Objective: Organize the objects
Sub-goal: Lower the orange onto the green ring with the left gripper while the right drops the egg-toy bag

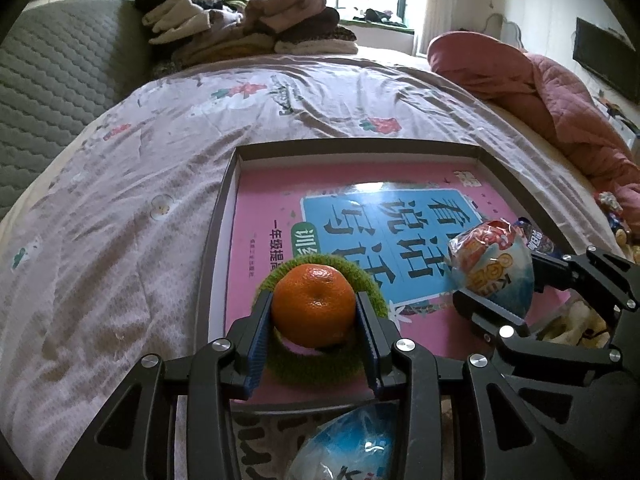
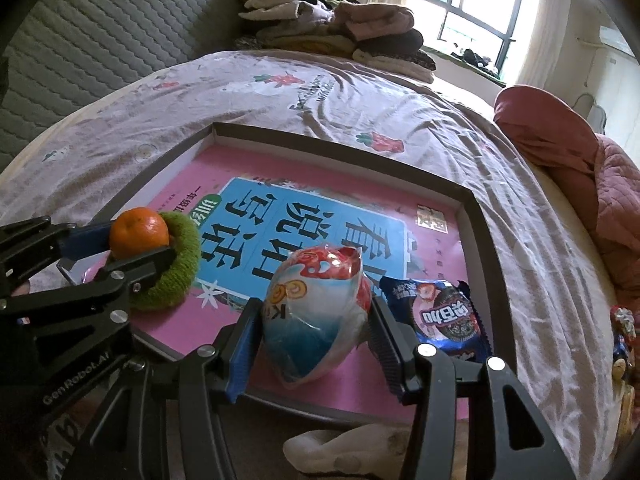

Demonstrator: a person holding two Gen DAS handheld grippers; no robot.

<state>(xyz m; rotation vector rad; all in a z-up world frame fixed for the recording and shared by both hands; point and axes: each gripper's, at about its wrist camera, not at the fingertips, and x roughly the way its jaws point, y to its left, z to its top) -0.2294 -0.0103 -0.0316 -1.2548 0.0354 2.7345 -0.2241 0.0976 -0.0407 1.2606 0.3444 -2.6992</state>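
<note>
Left wrist view: the orange [image 1: 314,305] is clamped by the left gripper [image 1: 315,330] at lower centre above the tray [image 1: 224,208]; the snack bag [image 2: 316,312], clamped by the right gripper [image 2: 314,340], is likewise not yet released.

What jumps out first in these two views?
The orange, clamped in the left gripper over a green ring at the tray's near-left corner. Next, the snack bag pinched in the right gripper, just beside a blue cookie packet. Under both lies a pink book with big characters, filling the tray on the bed.
</note>
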